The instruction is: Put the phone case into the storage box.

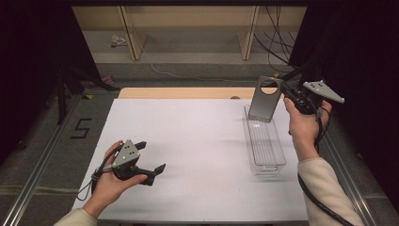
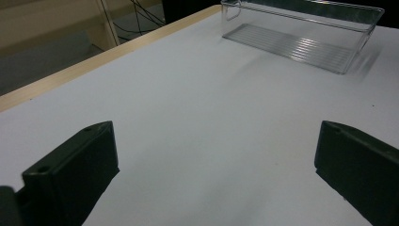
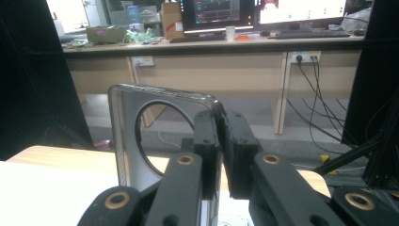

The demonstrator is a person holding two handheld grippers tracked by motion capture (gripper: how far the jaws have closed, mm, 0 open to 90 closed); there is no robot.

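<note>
The right tongs [image 1: 283, 95] are closed on the upper edge of a grey phone case [image 1: 265, 100], holding it upright above the far end of the clear tray [image 1: 277, 155]. The grip covers only a thin rim beside the round camera hole, so I think the case could swing or slip out and fall beside the tray. The left tongs [image 1: 151, 159] are open with nothing in them, well apart from the tray over the white desk [image 1: 197, 136].
</note>
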